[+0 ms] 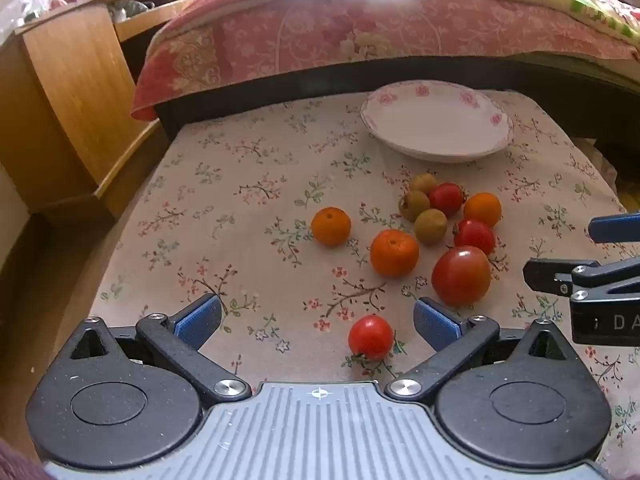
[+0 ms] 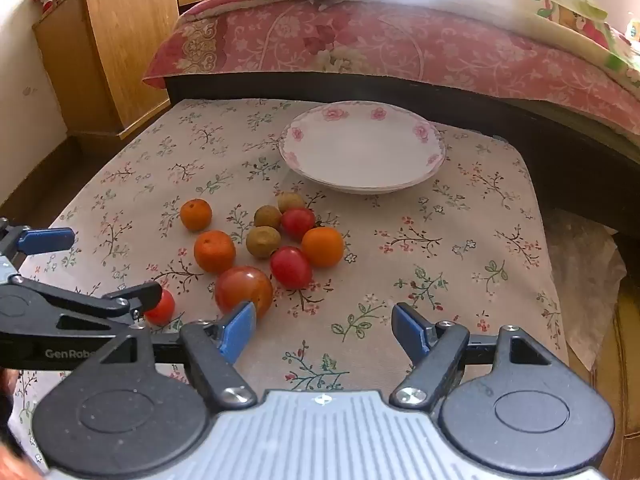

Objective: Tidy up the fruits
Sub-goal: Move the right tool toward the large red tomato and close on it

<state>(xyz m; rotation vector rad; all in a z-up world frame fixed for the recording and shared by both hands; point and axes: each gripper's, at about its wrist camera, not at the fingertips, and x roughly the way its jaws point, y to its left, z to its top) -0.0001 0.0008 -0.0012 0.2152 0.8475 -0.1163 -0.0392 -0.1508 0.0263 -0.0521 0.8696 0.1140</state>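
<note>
**Fruit loose on cloth, plate bare, both claws wide apart**

Nearest: left gripper (image 1: 318,320), jaws spread, nothing between pads. Small red tomato (image 1: 371,337) sits on the tablecloth (image 1: 240,184) just ahead, w/in the gap but touching neither pad. Right gripper (image 2: 324,330) likewise spread and empty; big tomato (image 2: 244,290) lies just beyond its left pad, at abt 10 o'clock.

Mid: the rest of the pile, 12–1 o'clock from left gripper. Three oranges, e.g. (image 1: 394,252), (image 1: 331,226), (image 1: 482,209); two more small tomatoes (image 1: 474,236), (image 1: 447,199); three small olive-brown fruits (image 1: 430,226), type unclear. Several touch each other.

Far: white floral plate (image 1: 436,122) at 12–1 o'clock, nothing on it, well apart from the pile. Bed behind.

Handling, my read: all light, round, apt to roll. Tomatoes thin-skinned, smooth, soft — close gently across widest part, pads level w/ middle, not on stem. Oranges firmer, grippier peel; take more squeeze. Brown ones small, easy to flick away. Start w/ outliers; clustered ones risk nudging neighbours.
</note>
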